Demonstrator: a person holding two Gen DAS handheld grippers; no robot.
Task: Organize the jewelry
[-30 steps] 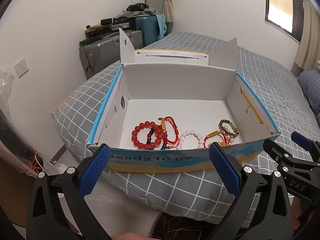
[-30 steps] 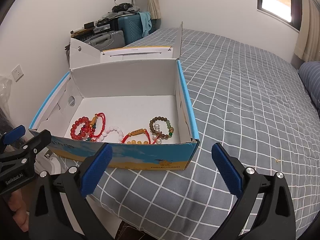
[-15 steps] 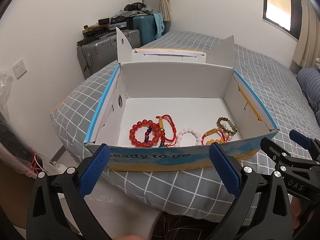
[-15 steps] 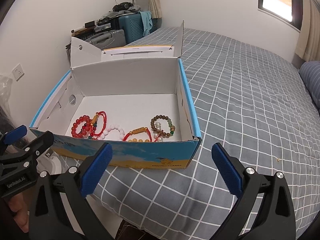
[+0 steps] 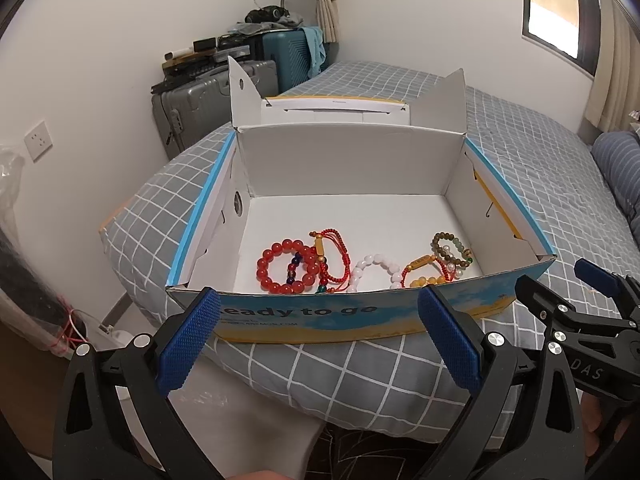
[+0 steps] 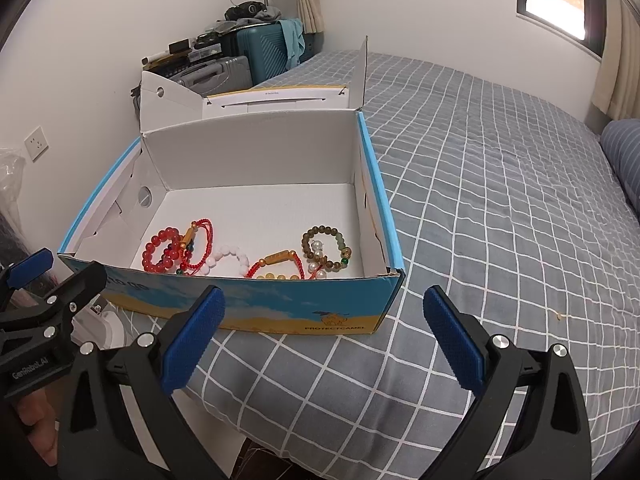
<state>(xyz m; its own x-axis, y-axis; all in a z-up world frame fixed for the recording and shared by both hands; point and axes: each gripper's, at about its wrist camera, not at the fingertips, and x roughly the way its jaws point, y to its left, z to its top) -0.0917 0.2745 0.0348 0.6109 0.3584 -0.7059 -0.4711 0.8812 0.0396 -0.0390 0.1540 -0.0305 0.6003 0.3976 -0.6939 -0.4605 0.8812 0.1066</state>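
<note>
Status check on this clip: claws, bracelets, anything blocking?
Left claw open, right claw open, both empty. Bracelets lie inside the open shoe box on the bed. Box's near wall stands between claws and bracelets.

Open blue cardboard box (image 5: 400, 320) on bed, beaded bracelets (image 5: 286, 267) lying along its front wall

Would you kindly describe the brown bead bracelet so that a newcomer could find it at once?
On the checked bed sits an open box with a row of bracelets along its near wall. The brown bracelet lies at the row's right end, nearest the right wall. Unlike the red bracelet and white bracelet, its beads are dull brown with some green.
</note>
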